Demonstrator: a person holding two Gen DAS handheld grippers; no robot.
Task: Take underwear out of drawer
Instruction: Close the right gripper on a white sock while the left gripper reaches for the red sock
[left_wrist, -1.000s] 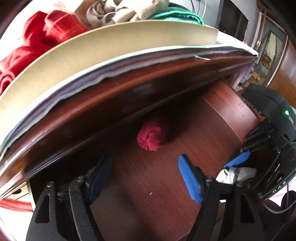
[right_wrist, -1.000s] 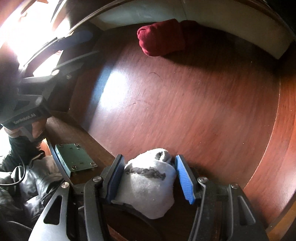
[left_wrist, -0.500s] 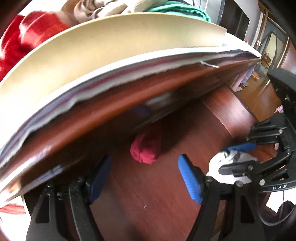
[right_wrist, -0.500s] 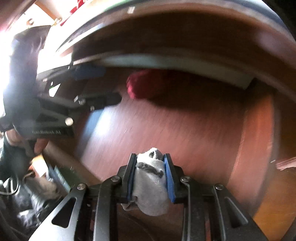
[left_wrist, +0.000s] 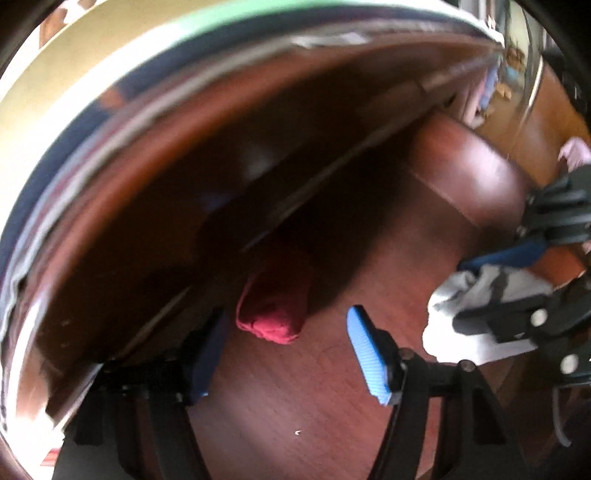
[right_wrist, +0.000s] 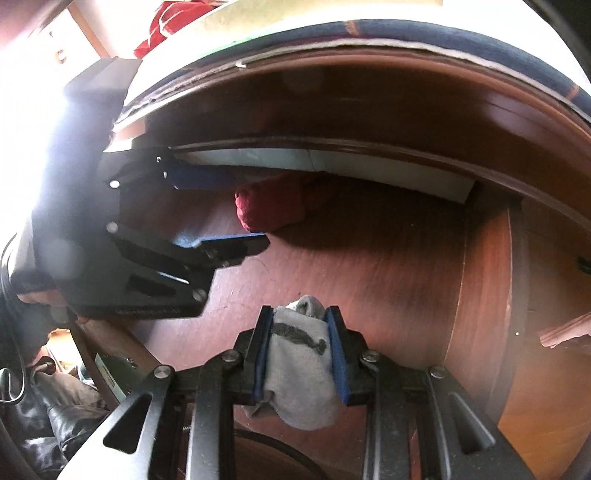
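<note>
- While the left gripper (left_wrist: 284, 354) gapes wide, a soft, rolled red bundle (left_wrist: 273, 314) lies on the glossy wooden drawer floor (left_wrist: 332, 406).
- Right gripper (right_wrist: 300, 354) pinches a crumpled grey underwear roll (right_wrist: 299, 373).

Both tools were black, built of flat angular link bars joined by round silver screws. The left claw (left_wrist: 291, 356) carried long, bright blue ribbed pads (left_wrist: 369, 356) on its fingers, the shaded one looking dark navy. The right claw (right_wrist: 300, 350) had the same blue pads (right_wrist: 339, 350) backed by black plates. The left tool's boxy black housing (right_wrist: 110, 258) bore faint, unreadable lettering along its lower edge, and a thin black cable (left_wrist: 557, 421) curved beside the right tool.
</note>
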